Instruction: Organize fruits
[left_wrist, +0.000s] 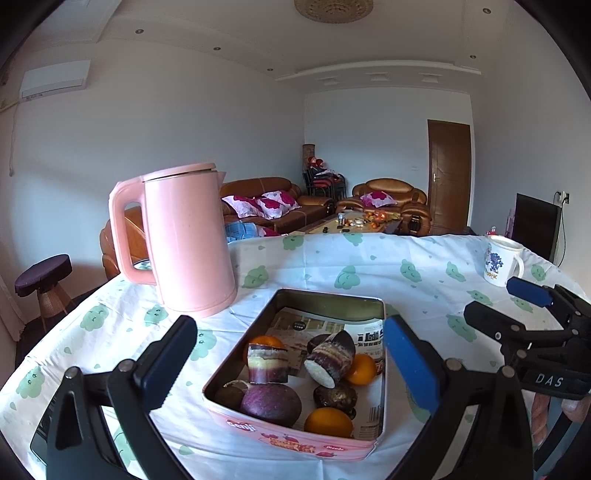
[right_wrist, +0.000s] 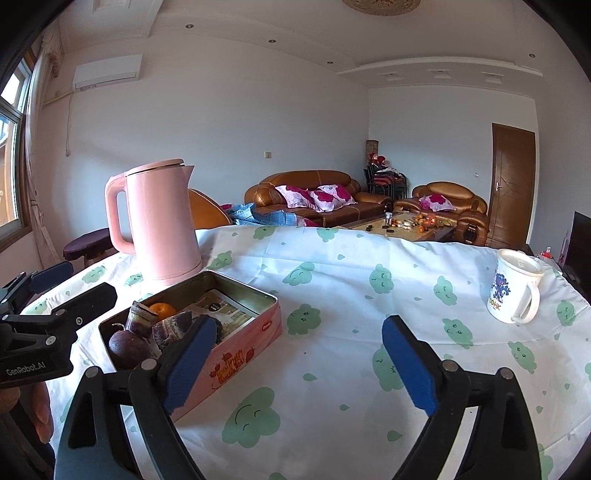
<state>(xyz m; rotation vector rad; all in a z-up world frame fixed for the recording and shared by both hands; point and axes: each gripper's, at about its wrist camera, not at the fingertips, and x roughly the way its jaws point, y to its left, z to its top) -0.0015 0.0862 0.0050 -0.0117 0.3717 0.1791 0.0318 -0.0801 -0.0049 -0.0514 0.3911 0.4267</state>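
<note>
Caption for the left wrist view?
Open left claw hovers over pink tin of oranges and sugarcane, beside a pink kettle.

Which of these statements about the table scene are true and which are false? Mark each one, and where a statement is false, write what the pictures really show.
1. The pink kettle stands behind the tin. True.
2. The tin is empty. False: it holds oranges and other produce.
3. The right gripper grips an orange. False: its jaws stand open with nothing between them.
4. A white mug stands upright on the tablecloth. True.
5. The kettle's lid is open. False: it is closed.
</note>
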